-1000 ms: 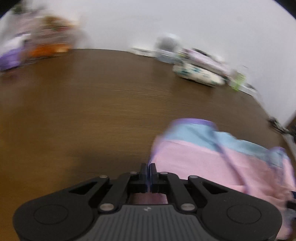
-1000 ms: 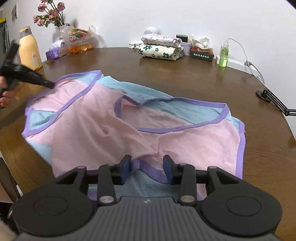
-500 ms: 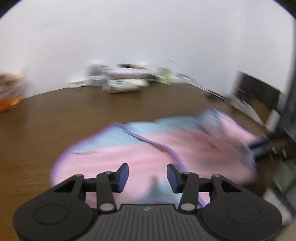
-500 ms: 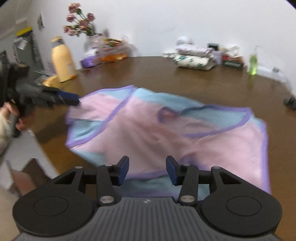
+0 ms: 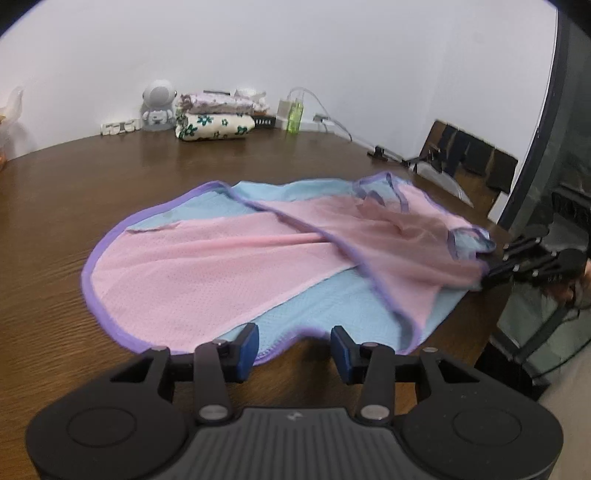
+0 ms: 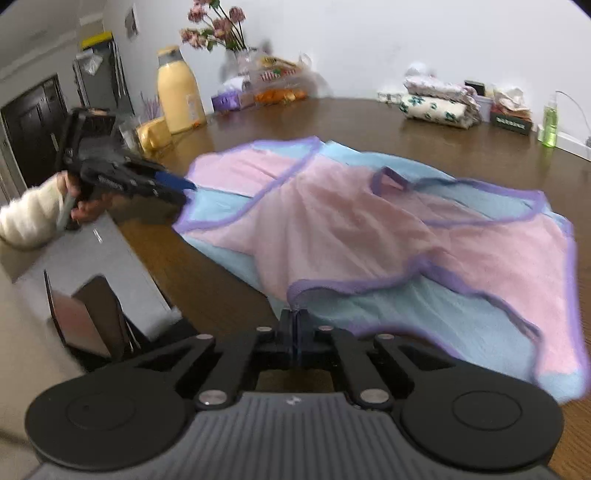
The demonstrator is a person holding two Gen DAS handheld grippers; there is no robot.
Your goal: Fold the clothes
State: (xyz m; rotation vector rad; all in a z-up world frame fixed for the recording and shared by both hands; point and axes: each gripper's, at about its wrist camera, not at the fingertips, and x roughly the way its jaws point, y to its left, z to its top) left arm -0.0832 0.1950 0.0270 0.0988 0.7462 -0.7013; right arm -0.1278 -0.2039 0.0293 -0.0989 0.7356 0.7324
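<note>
A pink and light-blue mesh garment with purple trim lies spread on the brown wooden table; it also shows in the right wrist view. My left gripper is open, its blue-padded fingers at the garment's near hem, holding nothing. My right gripper is shut on a purple-trimmed edge of the garment near the table's edge and lifts it slightly. In the left wrist view the right gripper pinches the cloth at far right. In the right wrist view the left gripper is at the garment's left corner.
A stack of folded floral clothes sits at the back by the wall with an astronaut figure and a green bottle. A yellow bottle, flowers and snack bags stand at the far left. A chair stands beyond the table.
My left gripper opened and let go of the garment, then swung round to its hem. My right gripper closed on the garment's trimmed edge and shifted towards the table's edge.
</note>
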